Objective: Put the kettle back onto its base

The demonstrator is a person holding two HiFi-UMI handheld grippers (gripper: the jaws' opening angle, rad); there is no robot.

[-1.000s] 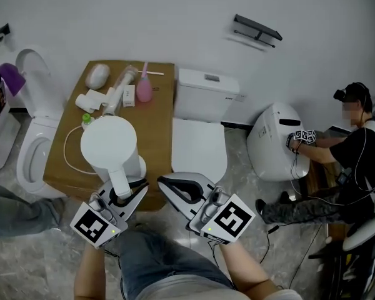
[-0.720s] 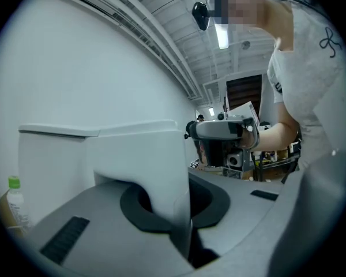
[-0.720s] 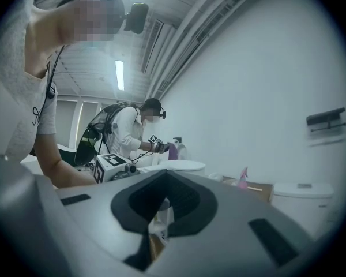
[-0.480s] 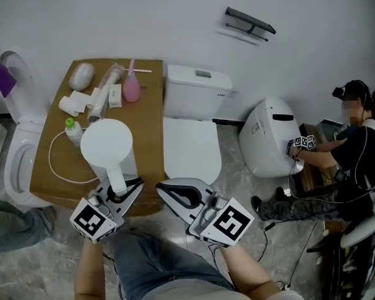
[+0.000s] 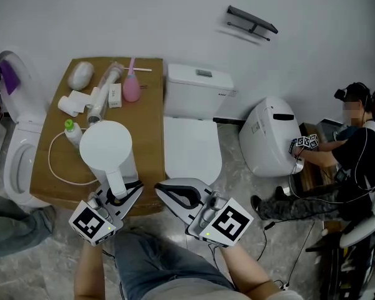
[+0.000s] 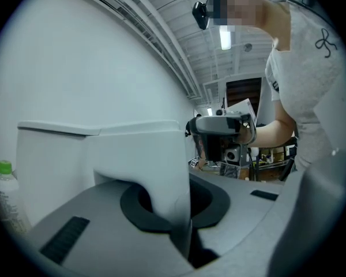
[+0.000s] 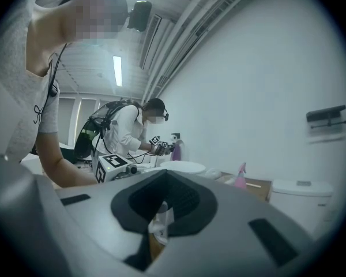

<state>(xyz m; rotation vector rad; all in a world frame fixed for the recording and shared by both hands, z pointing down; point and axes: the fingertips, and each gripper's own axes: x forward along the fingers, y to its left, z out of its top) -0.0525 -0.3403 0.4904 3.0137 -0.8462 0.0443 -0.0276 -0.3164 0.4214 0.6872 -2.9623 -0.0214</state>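
Note:
The white kettle point(image 5: 106, 145) stands at the front of the wooden table point(image 5: 151, 108), lid up, its handle point(image 5: 116, 181) pointing toward me. My left gripper point(image 5: 121, 191) is shut on that handle; in the left gripper view the white handle point(image 6: 161, 172) fills the gap between the grey jaws. A white cord point(image 5: 54, 165) loops on the table and runs under the kettle; the base is hidden beneath it. My right gripper point(image 5: 166, 190) hovers just off the table's front right corner, shut with nothing in it point(image 7: 158, 224).
Behind the kettle lie a green-capped bottle point(image 5: 72, 130), a pink spray bottle point(image 5: 132, 87) and white rolls point(image 5: 72, 102). Toilets stand left point(image 5: 19, 149) and right point(image 5: 194, 145) of the table. A person point(image 5: 356, 149) works on another toilet point(image 5: 272, 136) far right.
The kettle, held by my left gripper, has sunk toward the table, and the right gripper has dropped slightly. Over the last half second both stay still.

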